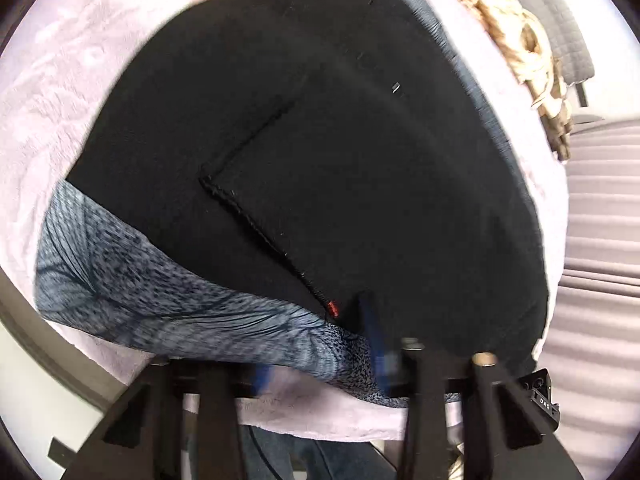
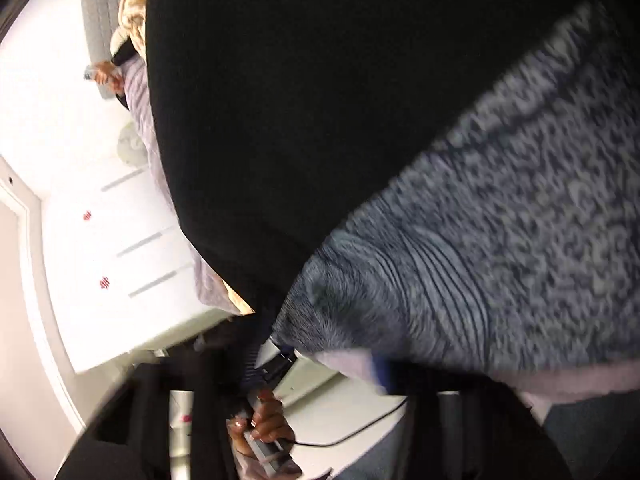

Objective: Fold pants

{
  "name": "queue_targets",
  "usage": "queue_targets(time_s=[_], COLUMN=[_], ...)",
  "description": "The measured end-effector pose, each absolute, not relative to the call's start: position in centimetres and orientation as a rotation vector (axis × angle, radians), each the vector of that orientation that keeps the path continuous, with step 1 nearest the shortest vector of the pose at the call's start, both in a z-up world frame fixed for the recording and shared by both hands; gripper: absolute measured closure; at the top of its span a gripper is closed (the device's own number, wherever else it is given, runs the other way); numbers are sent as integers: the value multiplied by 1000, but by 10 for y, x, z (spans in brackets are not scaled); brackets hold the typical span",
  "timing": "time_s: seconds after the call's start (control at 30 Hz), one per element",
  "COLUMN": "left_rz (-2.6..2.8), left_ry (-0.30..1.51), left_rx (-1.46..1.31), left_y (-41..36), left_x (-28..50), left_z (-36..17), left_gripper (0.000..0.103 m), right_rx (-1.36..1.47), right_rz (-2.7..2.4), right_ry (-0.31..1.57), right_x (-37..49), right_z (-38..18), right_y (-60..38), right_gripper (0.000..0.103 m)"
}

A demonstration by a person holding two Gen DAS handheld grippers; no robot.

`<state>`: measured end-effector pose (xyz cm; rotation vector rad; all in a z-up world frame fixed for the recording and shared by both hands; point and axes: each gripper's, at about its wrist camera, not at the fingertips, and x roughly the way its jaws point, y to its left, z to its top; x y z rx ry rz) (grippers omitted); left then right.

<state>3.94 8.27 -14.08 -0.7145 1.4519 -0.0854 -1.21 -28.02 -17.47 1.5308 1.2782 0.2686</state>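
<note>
From your left wrist camera, the black cotton pants [image 1: 320, 152] lie spread flat, seat pocket up, over a blue-grey patterned cloth [image 1: 140, 296] on a pale lilac fleece blanket [image 1: 60, 92]. Your left tongs [image 1: 384, 344] are closed on the near edge of the pants beside the small red pocket tag [image 1: 333, 309], with a blue finger [image 1: 370, 320] lying across the black fabric. That looks like a pinch taken at the hem line so that you can lift and carry this edge over for a fold. A beige knitted item [image 1: 528, 44] sits at the far side, well apart.

From your right wrist camera, the pants fill the upper frame and the patterned cloth the right. Your right tongs [image 2: 328, 360] are shut, blurred at the blanket's edge; whether they pinch any fabric I cannot tell. Only this view shows your left hand [image 2: 264, 424] on its grey handle and a white drawer unit [image 2: 132, 248] beyond; only the left view shows the pocket and the pants' outline.
</note>
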Motion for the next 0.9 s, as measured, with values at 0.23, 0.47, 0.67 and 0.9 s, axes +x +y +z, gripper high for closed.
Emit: queue_targets(time_s=[0.23,0.47,0.67,0.9], left_rz=[-181,-266,-110,-158], left_ry=[1329,1156,1166,1199], left_rx=[-655,-436,-290,-112], left_y=[79,57,69,58], left_x=[73,187,264,236], left_z=[-67,-32,-76,-69], left_gripper=[69,47,45,45], right_rx=[1249,1009,895,785], right_rz=[371,420,305,231], right_ry=[1249,1234,1357,1382], right_x=[19,132,222,238], right_z=[-85,-28,-95,-94], right_y=[-281,-288,-301,-285], right_gripper=[99,99,92,48])
